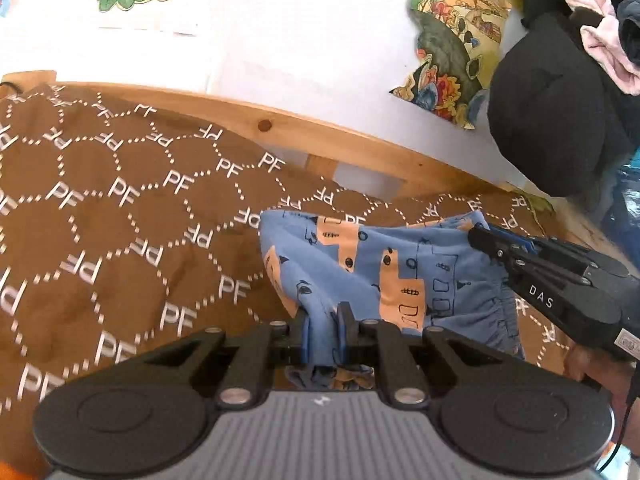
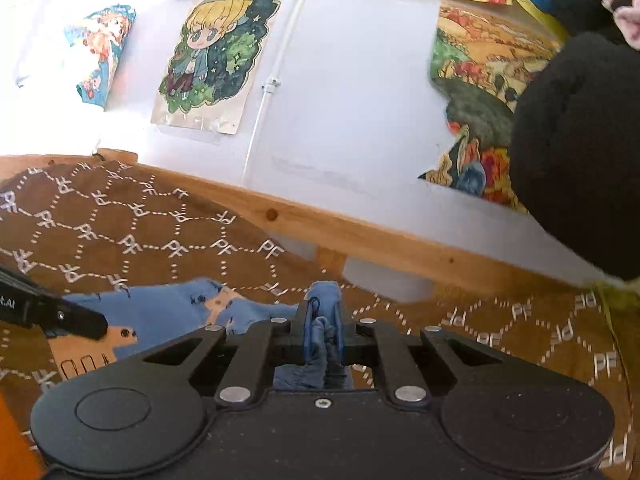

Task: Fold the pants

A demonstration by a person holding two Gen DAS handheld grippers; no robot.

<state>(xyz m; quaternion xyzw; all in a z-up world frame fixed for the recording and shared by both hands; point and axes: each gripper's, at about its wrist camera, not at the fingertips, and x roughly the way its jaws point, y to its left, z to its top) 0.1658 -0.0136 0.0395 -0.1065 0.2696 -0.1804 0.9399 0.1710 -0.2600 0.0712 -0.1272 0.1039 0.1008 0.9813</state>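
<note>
Both grippers raised over a bed covered by a brown blanket printed with white letters; a wooden bed rail and a white wall with drawings behind. The blue patterned pants hang as a sheet stretched between the two grippers, their long axis running across the view from one grip to the other; the elastic waistband seems to sag at the lower right of the left wrist view, though the gathered cloth makes this hard to confirm. Left gripper: jaws nearly together, clamped on a bunched fold of the pants directly ahead of its camera. Right gripper: likewise pinched on a wad of blue cloth; seen from the left wrist view, its fingertips bite the far upper edge of the garment at the right. Neither hand is nearer the garment; each holds one end, so the coming move appears to turn on bringing one held end across to the other or laying the spread cloth down on the blanket. A dark plush object hangs at the right, clear of the pants.
</note>
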